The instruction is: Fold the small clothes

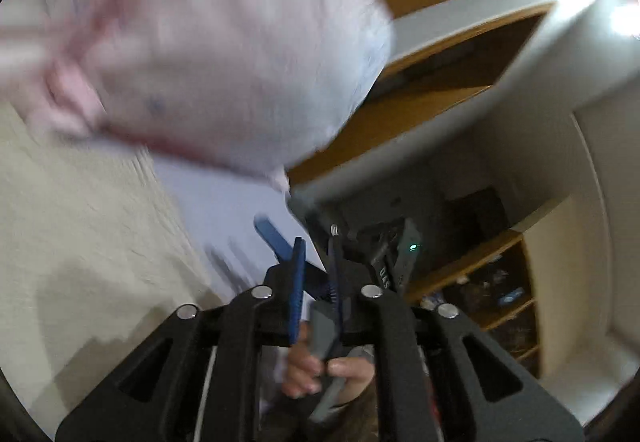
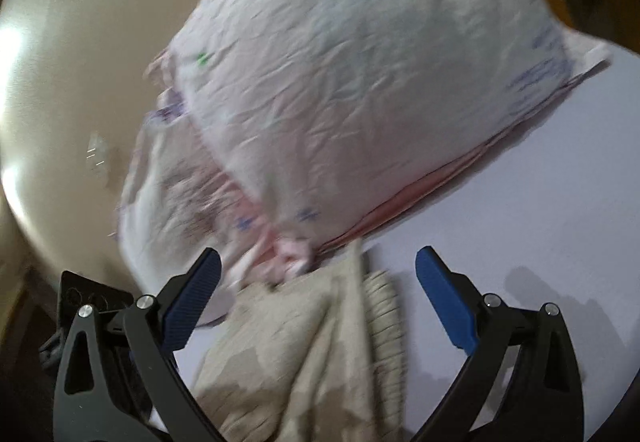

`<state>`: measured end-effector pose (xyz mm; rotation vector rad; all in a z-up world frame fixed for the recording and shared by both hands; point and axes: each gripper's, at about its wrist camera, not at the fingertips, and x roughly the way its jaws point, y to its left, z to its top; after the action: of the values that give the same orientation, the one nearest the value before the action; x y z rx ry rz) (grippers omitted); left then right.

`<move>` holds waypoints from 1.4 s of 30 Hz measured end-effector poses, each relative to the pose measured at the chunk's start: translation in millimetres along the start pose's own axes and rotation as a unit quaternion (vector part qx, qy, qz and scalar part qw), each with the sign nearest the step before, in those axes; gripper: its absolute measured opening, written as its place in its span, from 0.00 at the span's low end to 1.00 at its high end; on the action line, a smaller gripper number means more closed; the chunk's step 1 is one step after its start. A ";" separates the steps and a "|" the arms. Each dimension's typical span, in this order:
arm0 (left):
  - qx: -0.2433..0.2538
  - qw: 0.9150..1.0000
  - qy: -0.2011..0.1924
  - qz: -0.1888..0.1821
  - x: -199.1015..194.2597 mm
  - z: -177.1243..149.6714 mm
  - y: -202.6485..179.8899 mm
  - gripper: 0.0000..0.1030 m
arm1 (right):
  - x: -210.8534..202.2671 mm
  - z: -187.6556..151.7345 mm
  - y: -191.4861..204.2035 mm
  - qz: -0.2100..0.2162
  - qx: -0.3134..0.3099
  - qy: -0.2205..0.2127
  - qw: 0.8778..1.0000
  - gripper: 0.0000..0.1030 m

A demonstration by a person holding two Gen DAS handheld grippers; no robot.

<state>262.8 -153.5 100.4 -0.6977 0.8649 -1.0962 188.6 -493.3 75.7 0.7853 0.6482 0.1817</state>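
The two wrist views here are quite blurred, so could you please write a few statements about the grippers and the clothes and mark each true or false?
1. The right gripper is open, its blue pads wide apart. True.
2. The right gripper is clamped on the beige garment. False: the garment lies between the spread pads, and neither is seen to touch it.
3. The pale printed garment has pink trim along an edge. True.
4. The left gripper is spread as wide as the right. False: its blue pads stand close together, with only a narrow gap.
5. The beige garment is dark blue. False: it is beige, with a ribbed part.
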 end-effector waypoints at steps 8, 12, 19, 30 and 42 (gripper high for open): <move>0.024 0.966 -0.046 0.253 -113.0 -20.9 37.8 0.56 | 39.8 -40.1 48.8 0.014 -0.053 0.182 0.982 0.86; -0.023 0.965 -0.038 0.258 -134.0 -30.2 62.0 0.56 | 72.9 -58.1 48.9 -0.061 -0.060 0.231 0.969 0.77; -0.029 0.964 -0.032 0.262 -137.5 -36.8 65.3 0.58 | 79.8 -68.0 85.9 -0.080 -0.158 0.196 0.964 0.17; -0.027 0.971 -0.015 0.238 -100.7 -30.0 68.7 0.83 | 63.2 -40.1 26.3 -0.205 -0.100 0.169 0.959 0.43; -0.026 0.959 0.032 0.279 -39.4 -36.3 84.4 0.87 | 51.3 -50.2 -7.2 -0.147 -0.026 0.200 0.968 0.86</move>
<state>261.8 -91.9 21.6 -0.4192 1.0666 -0.5919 198.3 -448.6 19.9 0.5958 1.1281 0.0854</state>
